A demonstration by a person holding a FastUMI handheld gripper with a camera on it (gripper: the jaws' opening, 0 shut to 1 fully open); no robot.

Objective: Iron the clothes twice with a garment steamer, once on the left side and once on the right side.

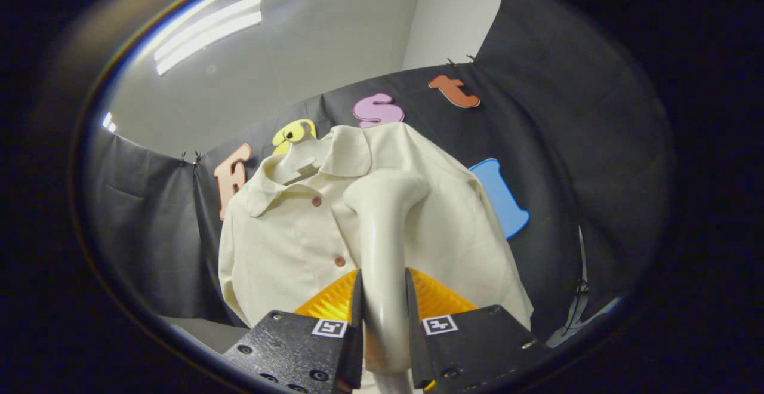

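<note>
Black cloth wall [567,161]: hangs across the far side of the booth and wraps round to the right, pinned by small clips along its top edge; pale plain wall and a ceiling light strip [206,33] show above it.

Cream shirt [286,245]: hangs facing the camera in front of the cloth wall, on a pale hanger [298,164] visible in the open collar. The collar is spread, the front is closed, and two reddish buttons [316,201] lie along the placket, one near the collar and one lower down. The left sleeve hangs down at the shirt's left side; the right shoulder slopes away to the right.

Garment steamer [382,251]: a cream, glossy body rising upright from between the fingers, its handle narrow where it is gripped and widening to a curved head near the top. The head lies against or just in front of the shirt's chest, right of the placket; whether it touches the fabric cannot be told.

Claw [383,313]: closed on the steamer's handle, one finger pressed to the left side and the other to the right. Ribbed pads [331,304] flank the handle behind the fingers, and each finger mount carries a small square marker [329,327].

Pale surface [206,331]: a strip shows low at the left, beneath the shirt's hem.
</note>
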